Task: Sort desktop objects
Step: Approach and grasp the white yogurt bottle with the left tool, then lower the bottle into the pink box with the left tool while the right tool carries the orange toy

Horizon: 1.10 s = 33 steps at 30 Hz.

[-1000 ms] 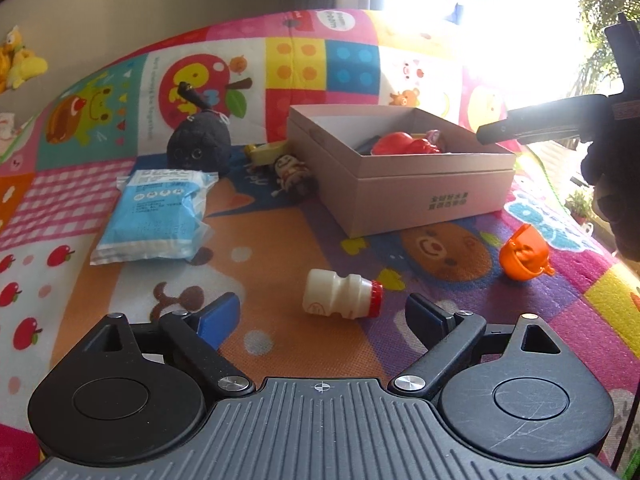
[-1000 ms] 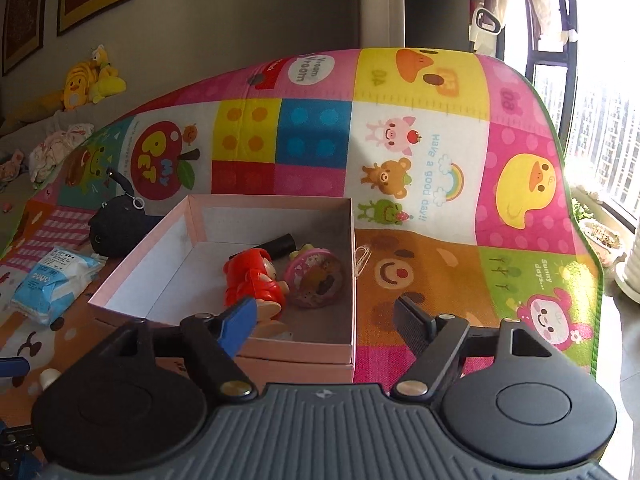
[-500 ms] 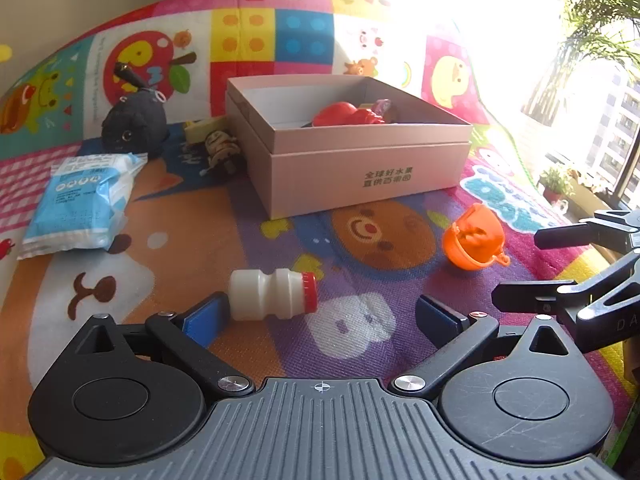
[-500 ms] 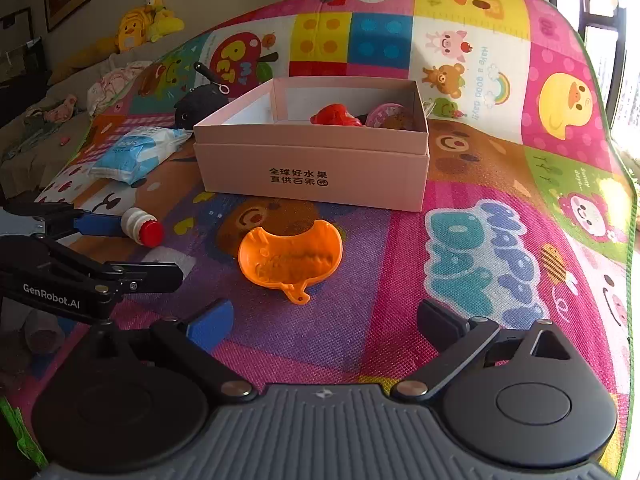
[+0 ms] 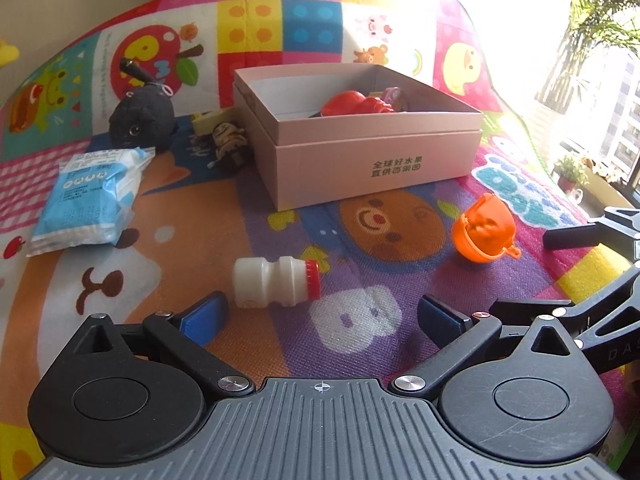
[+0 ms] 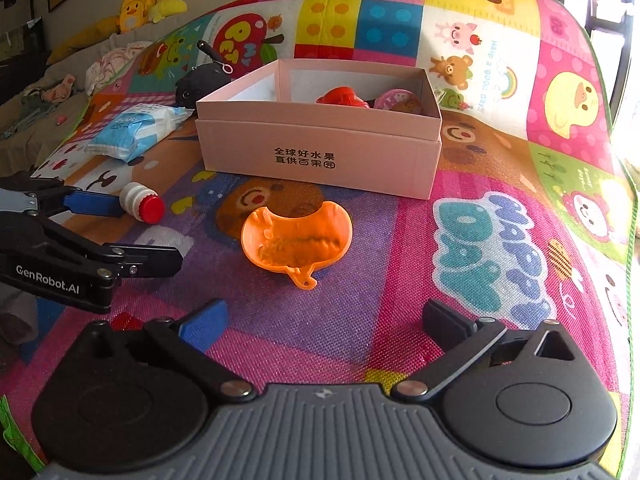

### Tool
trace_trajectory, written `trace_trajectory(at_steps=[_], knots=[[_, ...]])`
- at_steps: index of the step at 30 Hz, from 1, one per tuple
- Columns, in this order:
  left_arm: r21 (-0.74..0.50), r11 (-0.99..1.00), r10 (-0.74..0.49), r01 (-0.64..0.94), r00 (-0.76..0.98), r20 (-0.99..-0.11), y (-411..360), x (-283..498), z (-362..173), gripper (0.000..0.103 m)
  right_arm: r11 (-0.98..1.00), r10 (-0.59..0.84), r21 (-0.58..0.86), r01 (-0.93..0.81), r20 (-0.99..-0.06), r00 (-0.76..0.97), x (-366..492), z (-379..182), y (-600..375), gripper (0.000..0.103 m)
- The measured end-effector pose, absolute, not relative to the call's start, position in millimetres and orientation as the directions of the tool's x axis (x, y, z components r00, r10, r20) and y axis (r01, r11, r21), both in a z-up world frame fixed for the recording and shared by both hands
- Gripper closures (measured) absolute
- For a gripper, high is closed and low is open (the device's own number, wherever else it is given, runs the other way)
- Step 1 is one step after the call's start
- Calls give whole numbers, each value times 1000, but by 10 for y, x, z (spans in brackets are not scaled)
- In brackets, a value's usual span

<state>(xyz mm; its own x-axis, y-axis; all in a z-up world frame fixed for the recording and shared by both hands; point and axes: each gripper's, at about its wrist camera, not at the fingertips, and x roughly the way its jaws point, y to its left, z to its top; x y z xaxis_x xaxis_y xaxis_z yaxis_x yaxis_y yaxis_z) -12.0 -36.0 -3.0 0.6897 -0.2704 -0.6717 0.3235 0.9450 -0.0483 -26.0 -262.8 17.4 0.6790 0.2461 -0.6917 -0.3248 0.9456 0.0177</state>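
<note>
A white bottle with a red cap [image 5: 276,282] lies on its side on the play mat, just ahead of my left gripper [image 5: 322,312], which is open with nothing between its fingers. An orange toy [image 6: 296,238] lies on the mat in front of my right gripper [image 6: 324,320], whose jaws are opening and hold nothing. Behind both stands an open pink box [image 6: 320,156] holding a red toy [image 6: 342,96] and a pink round thing [image 6: 396,100]. The bottle [image 6: 142,202] shows beside the left gripper's blue pad in the right wrist view.
A blue wipes packet [image 5: 88,196], a black plush [image 5: 142,122], a small figurine [image 5: 228,140] and a yellow block [image 5: 210,122] lie left of the box. The mat's edge drops off at the right. Yellow plush toys [image 6: 140,4] sit on a sofa beyond.
My right gripper came back from over the box and down to the mat in front of the orange toy, its jaws widening. My left gripper shifted so the bottle sits nearer its left finger.
</note>
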Motion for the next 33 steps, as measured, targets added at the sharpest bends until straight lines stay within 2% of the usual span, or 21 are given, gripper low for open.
trace_trajectory(at_steps=[2,4,7,19,28,30,33], knots=[[-61,952,-265,301,703,-660,-348,-115,-21,2,946,247,18,-325,-692,679,-258,174,-2630,0],[-37,959,-237,281,721,-652,-356,-111,-16,17,946,247,18,-325,-692,679,-256,174,-2631,0],[-7,965,-205,263,737,-644,-358,-83,-7,27,946,246,18,-324,-693,678,-255,173,-2631,0],[-38,968,-217,247,757,-617,-292,-125,8,49,934,245,-30,-355,-669,701,-203,210,-2524,2],[-34,967,-218,252,756,-617,-295,-152,28,55,921,247,-66,-384,-664,706,-67,259,-2405,32],[-27,967,-215,253,757,-618,-297,-171,40,55,920,255,-53,-389,-672,695,-50,276,-2422,48],[-14,964,-219,267,758,-615,-304,-228,78,55,920,257,-43,-389,-685,682,-68,325,-2459,51]])
